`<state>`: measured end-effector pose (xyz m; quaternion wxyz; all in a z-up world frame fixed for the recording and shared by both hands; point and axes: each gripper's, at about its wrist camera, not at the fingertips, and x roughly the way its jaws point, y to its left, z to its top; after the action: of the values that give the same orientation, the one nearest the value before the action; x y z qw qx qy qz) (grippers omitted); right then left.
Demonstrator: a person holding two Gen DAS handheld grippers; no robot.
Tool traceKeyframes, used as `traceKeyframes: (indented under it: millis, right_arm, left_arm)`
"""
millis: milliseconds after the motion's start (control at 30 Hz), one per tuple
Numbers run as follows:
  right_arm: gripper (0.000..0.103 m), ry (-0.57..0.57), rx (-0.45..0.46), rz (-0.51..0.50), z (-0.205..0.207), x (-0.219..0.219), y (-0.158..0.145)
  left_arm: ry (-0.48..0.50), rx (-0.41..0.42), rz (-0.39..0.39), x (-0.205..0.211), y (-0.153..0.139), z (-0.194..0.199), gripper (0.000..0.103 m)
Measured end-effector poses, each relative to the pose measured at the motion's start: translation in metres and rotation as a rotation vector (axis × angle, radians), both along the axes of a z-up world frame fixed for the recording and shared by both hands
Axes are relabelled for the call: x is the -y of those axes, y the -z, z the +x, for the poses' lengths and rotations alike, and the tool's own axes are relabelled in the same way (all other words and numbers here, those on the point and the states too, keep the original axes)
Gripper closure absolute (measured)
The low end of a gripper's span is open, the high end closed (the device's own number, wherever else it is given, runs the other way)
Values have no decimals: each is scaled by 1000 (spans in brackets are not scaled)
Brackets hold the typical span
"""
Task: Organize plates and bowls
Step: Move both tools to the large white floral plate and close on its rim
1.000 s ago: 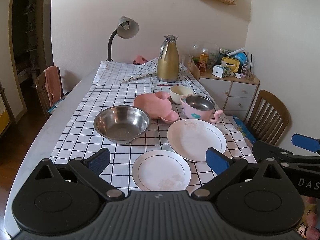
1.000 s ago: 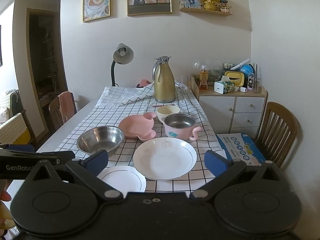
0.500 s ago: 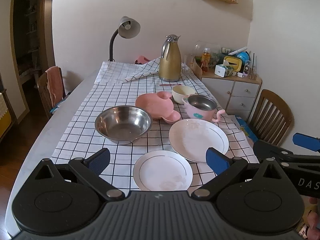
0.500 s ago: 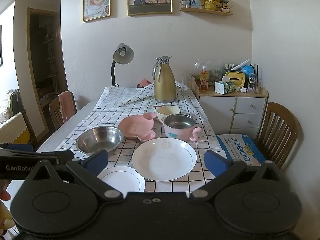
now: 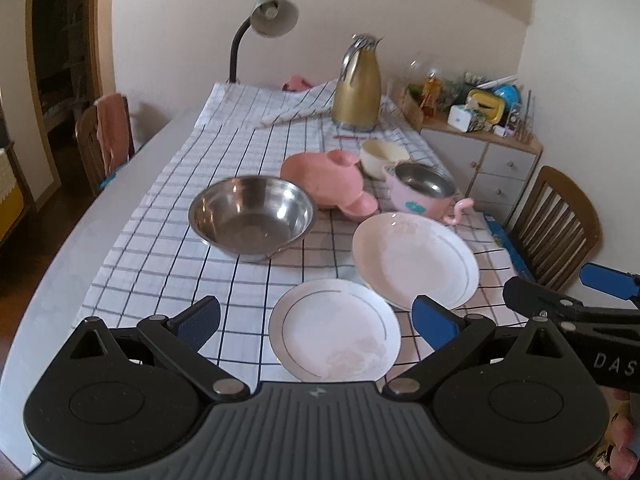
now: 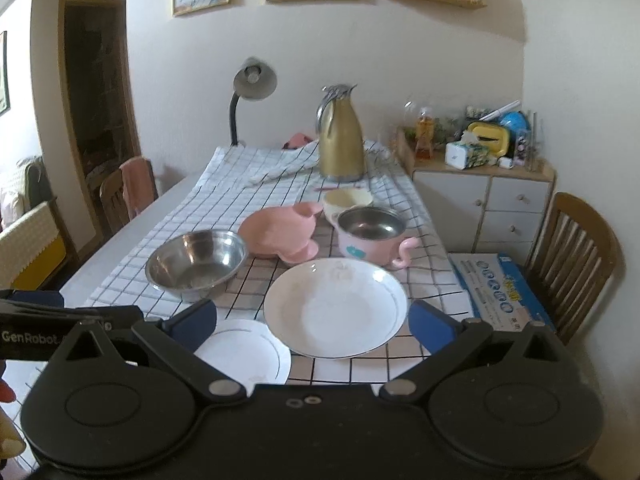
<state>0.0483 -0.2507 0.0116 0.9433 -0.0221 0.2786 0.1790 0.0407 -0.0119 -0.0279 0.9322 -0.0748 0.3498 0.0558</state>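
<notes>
The left gripper (image 5: 316,318) is hovering released over the near edge of the surface (image 5: 80,264), its blue fingers (image 5: 434,320) spread wide with nothing between them, framing the small white plate (image 5: 334,330) lying just below. The right gripper (image 6: 314,320) is likewise hanging released and empty, its fingers (image 6: 430,326) straddling the near rim of the large white plate (image 6: 336,306), which is sitting just beside the small plate on the checked cloth (image 6: 248,184). Beyond them a steel bowl (image 5: 252,216) is resting to the left, next to an overturned pink dish (image 5: 324,184). Right of that, a pink-sided steel pot (image 5: 420,192) is standing with a cream bowl (image 5: 384,154) just behind it. Farther back, a gold jug (image 5: 358,88) is standing upright near a desk lamp (image 5: 268,24), and a wooden chair (image 6: 576,264) is sitting at the right.
</notes>
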Motion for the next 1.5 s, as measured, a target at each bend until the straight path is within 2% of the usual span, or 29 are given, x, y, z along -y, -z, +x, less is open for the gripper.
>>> traceKeyframes:
  millis: [267,467,700,867,933,1000,1100,1267,1433,1500]
  right_arm:
    - [0,-42,-84,-15,28,-11,24]
    - [3,-24,-142,-21,55,-6,38]
    - [8,11,-148,-99,106,13,57]
    - [15,24,-216,-133,154,26,82]
    - [18,37,-250,-139,171,29,92]
    - [22,52,-284,-139,187,33,101]
    - [27,60,-326,-118,206,39,113]
    - [38,58,-405,-87,227,44,127]
    - [53,54,-475,-38,237,46,138]
    - [54,54,-484,-27,239,47,138]
  left_arm:
    - [-22,-68,-8,-9,22,26,1]
    - [10,-75,-19,-7,32,51,1]
    - [87,-83,14,14,46,118,1]
    - [110,-136,50,28,66,172,1]
    - [112,-176,33,28,76,191,2]
    - [103,-225,1,25,86,209,12]
    - [89,-275,-36,21,99,229,19]
    - [91,-309,-56,19,112,248,19]
    - [91,-330,-79,15,119,254,22]
    - [96,-347,-87,14,121,257,37]
